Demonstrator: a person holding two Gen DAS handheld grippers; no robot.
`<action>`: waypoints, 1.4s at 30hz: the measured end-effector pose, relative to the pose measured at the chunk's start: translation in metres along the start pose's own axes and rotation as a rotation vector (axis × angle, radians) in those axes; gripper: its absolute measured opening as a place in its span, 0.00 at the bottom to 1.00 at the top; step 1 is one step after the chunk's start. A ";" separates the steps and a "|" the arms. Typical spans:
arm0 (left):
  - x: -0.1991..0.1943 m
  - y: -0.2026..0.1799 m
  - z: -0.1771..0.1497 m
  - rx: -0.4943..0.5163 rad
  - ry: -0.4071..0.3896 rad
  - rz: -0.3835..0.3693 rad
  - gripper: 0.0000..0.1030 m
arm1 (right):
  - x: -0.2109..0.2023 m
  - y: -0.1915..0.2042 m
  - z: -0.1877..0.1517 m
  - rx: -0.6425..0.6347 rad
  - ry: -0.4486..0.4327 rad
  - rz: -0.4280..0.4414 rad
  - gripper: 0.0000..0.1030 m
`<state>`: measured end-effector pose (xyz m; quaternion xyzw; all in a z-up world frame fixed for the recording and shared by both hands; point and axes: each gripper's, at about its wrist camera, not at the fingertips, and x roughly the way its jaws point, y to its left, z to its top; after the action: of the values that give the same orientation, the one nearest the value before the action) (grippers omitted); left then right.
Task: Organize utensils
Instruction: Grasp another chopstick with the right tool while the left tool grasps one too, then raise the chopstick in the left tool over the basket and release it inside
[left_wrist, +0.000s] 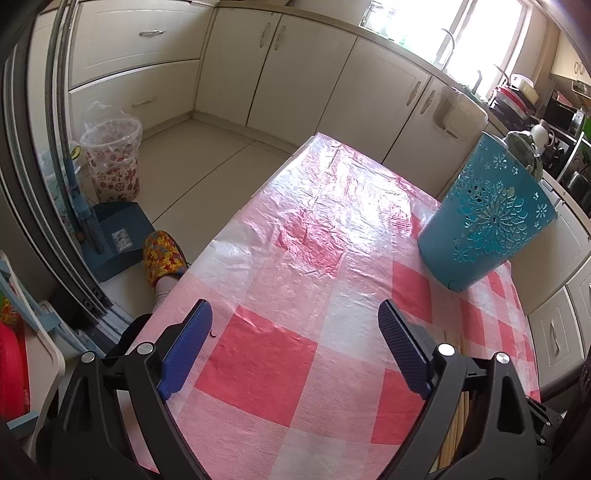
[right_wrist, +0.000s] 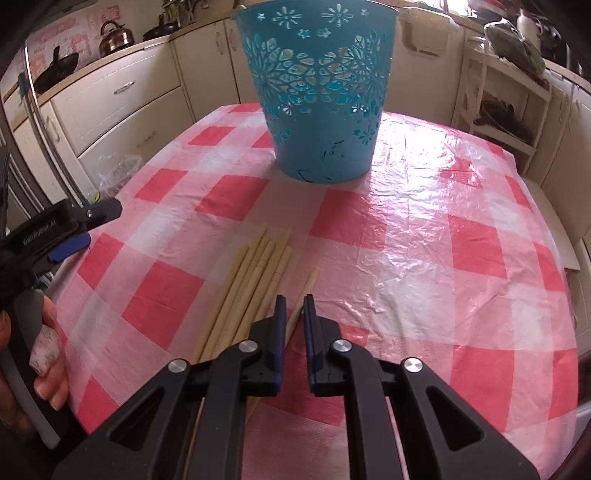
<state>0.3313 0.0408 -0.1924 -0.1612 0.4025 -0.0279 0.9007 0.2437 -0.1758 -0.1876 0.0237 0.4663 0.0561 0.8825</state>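
Observation:
A teal cut-out bucket (right_wrist: 321, 92) stands upright at the far side of the pink checked tablecloth (right_wrist: 443, 258); it is also in the left wrist view as the bucket (left_wrist: 487, 218). Several pale wooden chopsticks (right_wrist: 255, 280) lie in a bundle on the cloth in front of it. One chopstick (right_wrist: 308, 284) lies apart, to the bundle's right. My right gripper (right_wrist: 294, 299) points down at it, shut on this single chopstick near its middle. My left gripper (left_wrist: 295, 306) hovers wide open over the cloth with nothing between its fingers. It shows at the left edge as the left gripper (right_wrist: 103, 225).
A person's hand (right_wrist: 48, 354) holds the left gripper at the table's left edge. On the floor to the left are a lined bin (left_wrist: 112, 158), a blue dustpan (left_wrist: 118, 236) and a slippered foot (left_wrist: 162, 258). Cream cabinets (left_wrist: 295, 74) ring the table.

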 end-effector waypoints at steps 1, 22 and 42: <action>0.000 -0.004 -0.001 0.024 0.005 -0.011 0.85 | -0.001 -0.003 -0.001 0.002 0.001 0.007 0.07; 0.010 -0.122 -0.053 0.485 0.218 0.061 0.77 | -0.019 -0.065 -0.008 0.141 -0.033 0.084 0.06; 0.029 -0.132 -0.025 0.491 0.340 -0.046 0.06 | -0.003 -0.055 0.011 0.089 0.015 0.086 0.06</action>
<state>0.3431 -0.0958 -0.1881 0.0596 0.5251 -0.1713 0.8315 0.2553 -0.2309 -0.1848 0.0826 0.4736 0.0735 0.8738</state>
